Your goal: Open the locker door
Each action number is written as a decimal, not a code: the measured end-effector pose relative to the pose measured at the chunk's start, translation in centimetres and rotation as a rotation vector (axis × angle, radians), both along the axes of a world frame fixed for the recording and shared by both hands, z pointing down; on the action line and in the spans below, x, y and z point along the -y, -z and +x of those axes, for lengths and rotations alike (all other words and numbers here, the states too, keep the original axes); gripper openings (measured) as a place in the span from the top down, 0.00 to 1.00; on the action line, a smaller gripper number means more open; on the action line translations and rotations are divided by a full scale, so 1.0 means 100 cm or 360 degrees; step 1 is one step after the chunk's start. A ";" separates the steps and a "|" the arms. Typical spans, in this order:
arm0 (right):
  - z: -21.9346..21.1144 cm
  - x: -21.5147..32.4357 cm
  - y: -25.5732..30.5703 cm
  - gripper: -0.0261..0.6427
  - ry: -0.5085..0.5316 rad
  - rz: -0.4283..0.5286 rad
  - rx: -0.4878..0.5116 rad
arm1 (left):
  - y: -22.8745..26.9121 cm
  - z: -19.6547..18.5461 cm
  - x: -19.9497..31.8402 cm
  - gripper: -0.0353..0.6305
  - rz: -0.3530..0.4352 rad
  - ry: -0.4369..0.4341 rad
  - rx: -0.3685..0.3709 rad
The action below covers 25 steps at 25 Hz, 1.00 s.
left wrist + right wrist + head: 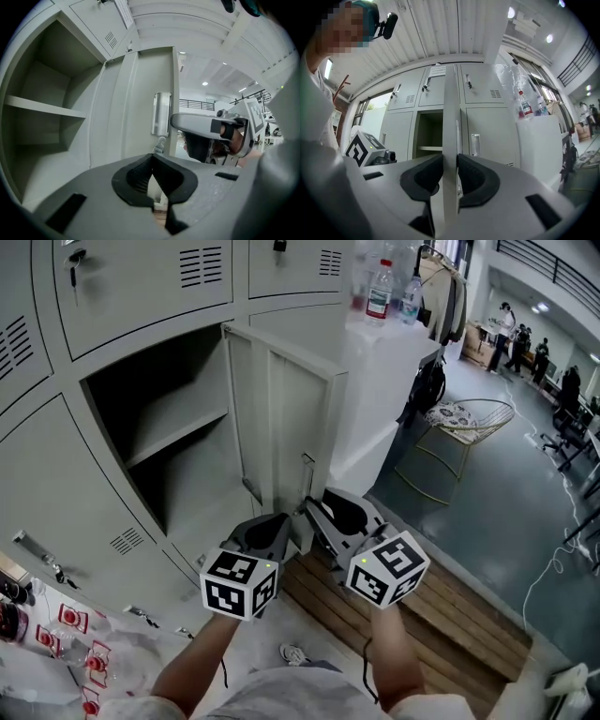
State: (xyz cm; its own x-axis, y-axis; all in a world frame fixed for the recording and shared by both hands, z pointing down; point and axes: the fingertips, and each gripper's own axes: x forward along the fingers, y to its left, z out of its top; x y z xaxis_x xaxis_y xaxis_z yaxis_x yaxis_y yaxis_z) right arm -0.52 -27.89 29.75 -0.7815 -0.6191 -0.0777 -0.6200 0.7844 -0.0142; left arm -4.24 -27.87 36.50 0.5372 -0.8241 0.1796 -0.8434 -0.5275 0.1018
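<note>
The grey locker door stands swung out from the open compartment, which has one bare shelf. My right gripper sits at the door's free edge, low down. In the right gripper view the door edge runs straight between the two black pads, which press on it from both sides. My left gripper hovers just left of it, facing the door's inner face and its latch plate. The left gripper has its pads together with nothing between them.
Closed lockers with keys surround the open one. A white cabinet with bottles stands right of the door. A wire chair and wooden slats lie to the right; people are far off.
</note>
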 end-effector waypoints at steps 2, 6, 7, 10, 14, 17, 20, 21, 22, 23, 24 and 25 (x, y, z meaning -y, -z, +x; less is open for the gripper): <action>0.005 0.004 0.000 0.83 -0.0019 0.0002 -0.0003 | 0.000 0.004 0.004 0.94 0.0003 -0.0014 -0.0002; 0.016 0.014 -0.001 0.84 -0.0075 0.0009 0.0003 | 0.002 0.012 0.012 0.94 0.0010 -0.0053 -0.0004; 0.019 0.017 -0.001 0.84 -0.0095 0.0009 0.0006 | 0.002 0.015 0.014 0.94 0.0012 -0.0066 -0.0004; 0.026 0.025 -0.001 0.84 -0.0125 0.0011 0.0006 | 0.003 0.024 0.019 0.94 0.0016 -0.0103 -0.0001; 0.036 0.035 -0.003 0.84 -0.0170 0.0009 0.0015 | 0.003 0.031 0.023 0.94 0.0013 -0.0137 0.0009; 0.042 0.043 -0.003 0.84 -0.0198 0.0012 0.0012 | 0.001 0.033 0.027 0.94 0.0010 -0.0149 0.0016; 0.046 0.050 -0.003 0.84 -0.0215 0.0015 0.0013 | 0.001 0.035 0.031 0.94 0.0009 -0.0159 0.0019; 0.047 0.052 -0.002 0.84 -0.0218 0.0017 0.0014 | 0.001 0.035 0.032 0.94 0.0010 -0.0163 0.0021; 0.049 0.054 -0.002 0.84 -0.0224 0.0017 0.0014 | 0.001 0.036 0.033 0.94 0.0011 -0.0167 0.0022; 0.051 0.056 -0.002 0.84 -0.0231 0.0017 0.0014 | 0.001 0.037 0.034 0.94 0.0014 -0.0171 0.0025; 0.052 0.059 -0.003 0.84 -0.0239 0.0015 0.0014 | 0.002 0.037 0.035 0.94 0.0016 -0.0173 0.0029; 0.054 0.061 -0.003 0.84 -0.0248 0.0013 0.0012 | 0.002 0.036 0.036 0.94 0.0018 -0.0173 0.0032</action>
